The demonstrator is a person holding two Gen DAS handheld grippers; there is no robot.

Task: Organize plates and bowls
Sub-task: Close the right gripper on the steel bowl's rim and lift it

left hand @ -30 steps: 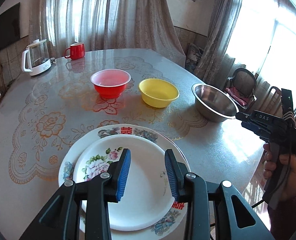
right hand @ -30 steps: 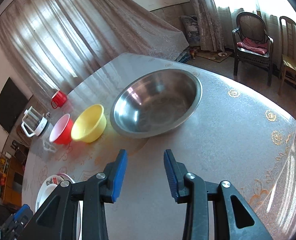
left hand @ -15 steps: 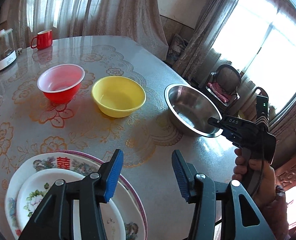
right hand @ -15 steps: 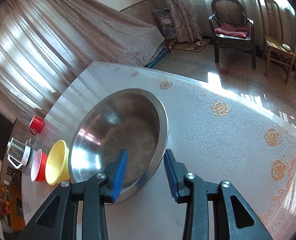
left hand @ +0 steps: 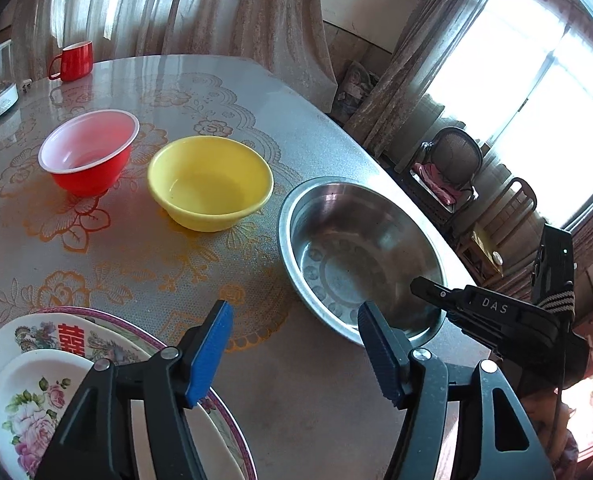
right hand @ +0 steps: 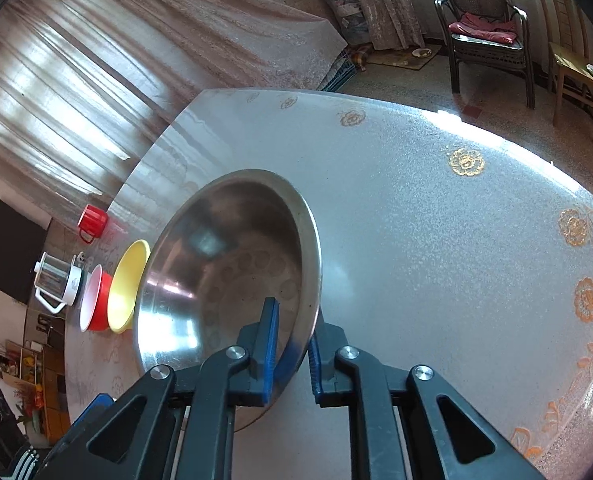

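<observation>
A: Right gripper (right hand: 292,350): jaws closing on the near rim of the steel bowl (right hand: 224,280), one pad inside, one outside. The bowl sits by the table's (right hand: 436,220) window-side edge.

B: Left gripper (left hand: 292,354): jaws opening, nothing between them, above the table's near edge. Risk: a thin rim grip may let the bowl pivot or slip when lifted.
</observation>
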